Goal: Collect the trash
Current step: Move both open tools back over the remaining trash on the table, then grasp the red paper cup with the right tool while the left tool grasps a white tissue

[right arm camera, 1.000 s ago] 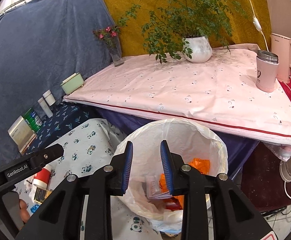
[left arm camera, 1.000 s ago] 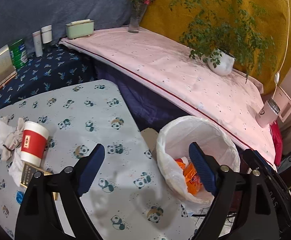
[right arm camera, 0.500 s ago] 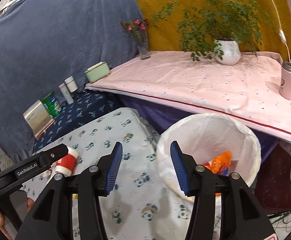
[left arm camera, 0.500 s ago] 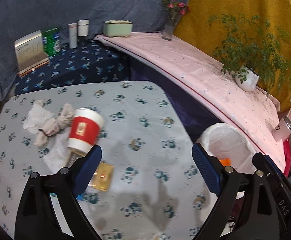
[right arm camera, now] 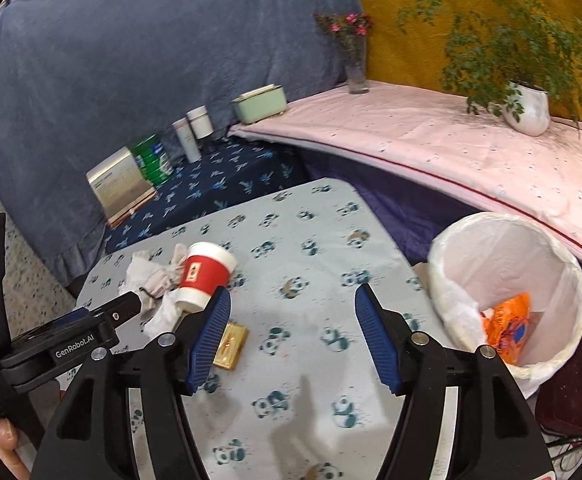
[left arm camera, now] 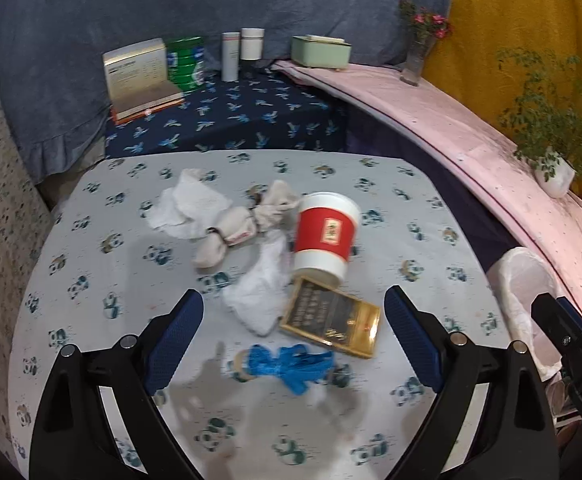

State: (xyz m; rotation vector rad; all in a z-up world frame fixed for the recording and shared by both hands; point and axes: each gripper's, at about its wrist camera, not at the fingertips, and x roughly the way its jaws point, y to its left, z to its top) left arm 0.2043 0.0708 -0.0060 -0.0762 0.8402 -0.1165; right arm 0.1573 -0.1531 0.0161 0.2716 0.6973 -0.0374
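While both grippers hover above the panda-print bench [left arm camera: 103, 248], the trash lies grouped near its middle, and six pieces can be counted in the left wrist view: one red-and-white paper cup [left arm camera: 326, 238] lying tilted, one gold-edged flat packet [left arm camera: 333, 322] touching the cup's base, one blue crumpled wrapper [left arm camera: 291, 364] just in front of the packet, two white tissue wads [left arm camera: 189, 210] [left arm camera: 261, 292], and one beige knotted cloth [left arm camera: 243, 222] between the tissues. The left gripper [left arm camera: 293, 334] has its jaws spread wide, holding nothing, with the blue wrapper and packet lying between and below the fingertips. The right gripper [right arm camera: 291, 332] likewise has its jaws well apart and empty, over bare cloth. One lined trash bin [right arm camera: 563, 264] stands beside the bench at its right edge, holding one orange wrapper [right arm camera: 507, 328]; other contents cannot be made out. On the dark blue shelf [left arm camera: 251, 120] behind stand one book [left arm camera: 139, 74], one green can [left arm camera: 185, 63], two white bottles [left arm camera: 231, 56] [left arm camera: 252, 43], and one mint box [left arm camera: 320, 51] at the edge of the pink-covered surface.
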